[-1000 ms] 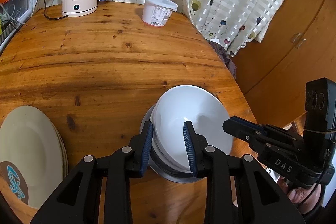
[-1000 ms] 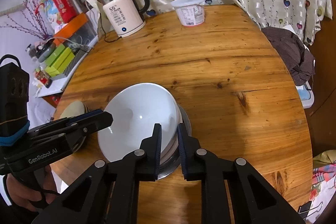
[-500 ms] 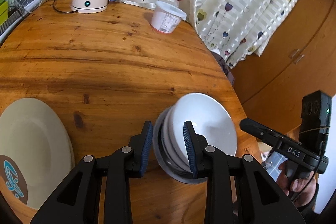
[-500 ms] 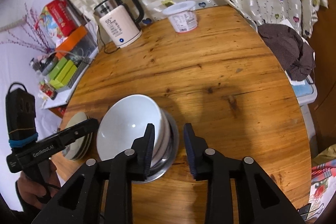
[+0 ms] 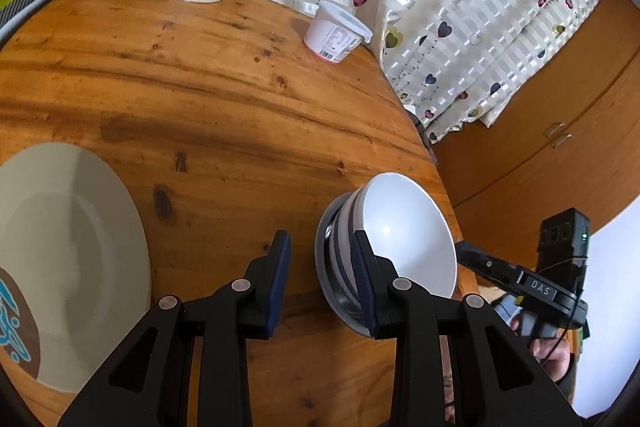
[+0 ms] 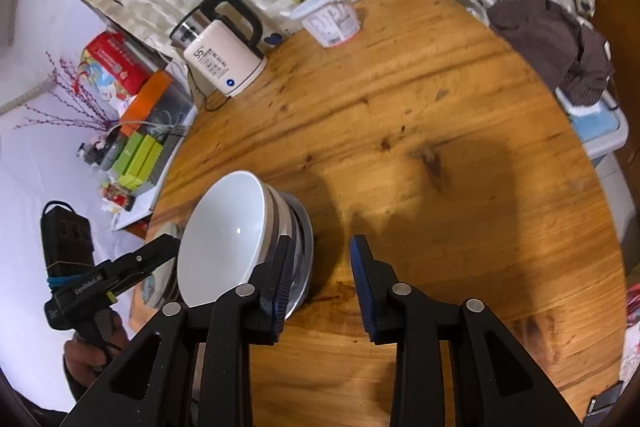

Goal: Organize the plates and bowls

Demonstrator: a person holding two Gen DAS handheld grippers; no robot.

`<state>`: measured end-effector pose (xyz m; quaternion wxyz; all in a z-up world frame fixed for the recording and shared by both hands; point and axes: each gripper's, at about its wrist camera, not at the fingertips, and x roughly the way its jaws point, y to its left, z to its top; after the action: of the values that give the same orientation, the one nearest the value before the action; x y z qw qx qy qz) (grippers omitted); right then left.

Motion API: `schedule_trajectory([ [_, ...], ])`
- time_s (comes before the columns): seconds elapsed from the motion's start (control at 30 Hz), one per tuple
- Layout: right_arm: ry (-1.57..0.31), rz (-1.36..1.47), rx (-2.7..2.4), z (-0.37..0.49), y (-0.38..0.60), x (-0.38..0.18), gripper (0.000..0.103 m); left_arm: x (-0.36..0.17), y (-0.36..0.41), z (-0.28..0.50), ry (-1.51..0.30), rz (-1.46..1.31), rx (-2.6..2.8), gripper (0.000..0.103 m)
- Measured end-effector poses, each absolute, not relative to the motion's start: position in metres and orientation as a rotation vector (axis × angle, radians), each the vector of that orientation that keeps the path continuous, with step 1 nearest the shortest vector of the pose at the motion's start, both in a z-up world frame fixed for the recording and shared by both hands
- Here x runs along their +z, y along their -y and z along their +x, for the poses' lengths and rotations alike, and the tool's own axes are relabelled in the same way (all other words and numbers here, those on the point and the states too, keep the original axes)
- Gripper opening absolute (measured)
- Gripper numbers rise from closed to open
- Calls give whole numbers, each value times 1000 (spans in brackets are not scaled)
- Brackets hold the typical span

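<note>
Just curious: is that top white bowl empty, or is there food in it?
Empty. The top bowl shows a bare white inside with only a light glint in both views. What lies inside the bowls nested beneath it cannot be seen.

White bowls (image 5: 404, 227) stacked; cream plate (image 5: 68, 251) apart.

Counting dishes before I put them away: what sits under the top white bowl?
Under the top white bowl more white bowls nest, on a metal dish. Their exact number is hidden.
</note>
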<state>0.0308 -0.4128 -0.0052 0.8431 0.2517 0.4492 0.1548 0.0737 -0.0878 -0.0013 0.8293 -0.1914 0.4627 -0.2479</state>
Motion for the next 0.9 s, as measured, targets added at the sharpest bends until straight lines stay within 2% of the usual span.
schedule_trajectory([
  [0.4, -1008, 626, 423, 31, 413, -30, 31, -20, 87, 69, -1031, -462, -572, 32],
  [0.53, -1011, 630, 436, 31, 412, -31, 20, -25, 87, 69, -1049, -474, -585, 32],
  [0.63, -1018, 639, 441, 32, 411, -34, 15, -29, 88, 69, -1062, -482, -594, 32],
  [0.7, -1019, 652, 450, 32, 411, -36, 15, -31, 90, 70, -1069, -483, -601, 23],
  [0.9, -1017, 665, 471, 35, 411, -37, 12, -36, 92, 71, -1089, -486, -619, 16],
])
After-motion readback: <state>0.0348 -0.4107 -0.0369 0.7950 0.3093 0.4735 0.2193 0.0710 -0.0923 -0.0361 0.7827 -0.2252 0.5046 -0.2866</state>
